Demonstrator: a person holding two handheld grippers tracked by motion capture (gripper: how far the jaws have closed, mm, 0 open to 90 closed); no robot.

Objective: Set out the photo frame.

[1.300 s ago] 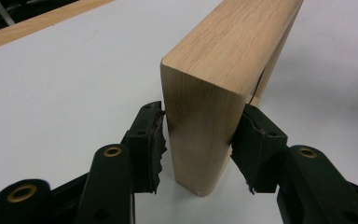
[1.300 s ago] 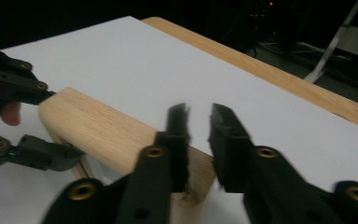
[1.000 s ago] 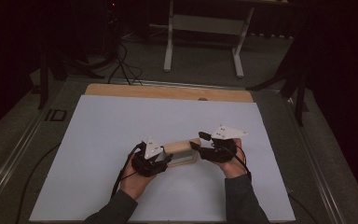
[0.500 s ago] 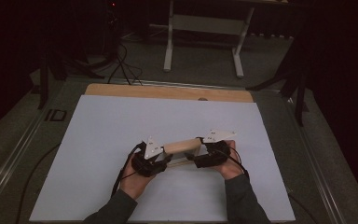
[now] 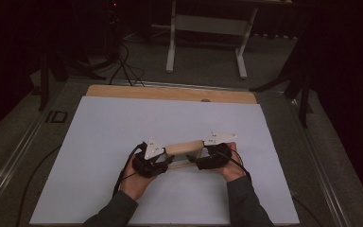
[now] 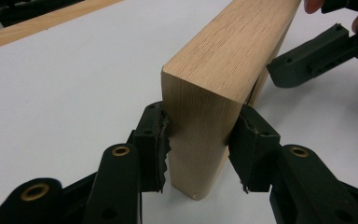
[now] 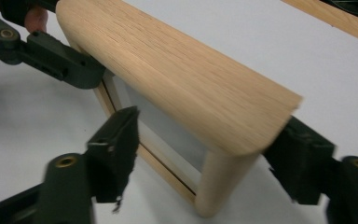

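On the left, the left gripper point(image 5: 157, 160) is seen at one end of a wooden frame point(image 5: 184, 147), which lies near the middle of the white bench point(image 5: 104, 127), between the two hands. In the left gripper view its jaws are closed about halfway, and the pads point(image 6: 156, 140) are pressed on both sides of the frame's thick end point(image 6: 200, 126), so this end is firmly held. The frame is made of a broad rounded top bar, a thin lower rail point(image 7: 161, 163) and short round posts point(image 7: 216, 182), with an open window between them. Further to the right, the right gripper point(image 5: 207, 160) is placed at the other end. Its jaws have just been opening and are now spread wide: one jaw stands clear of the wood beside the window, the other is behind the far corner, where contact cannot be told. The frame is therefore between them but is not judged to be gripped. It seems that the frame has been set down on the bench and the release has begun on the right side; what is probably left is the opening of the left jaws and the withdrawal of both hands.
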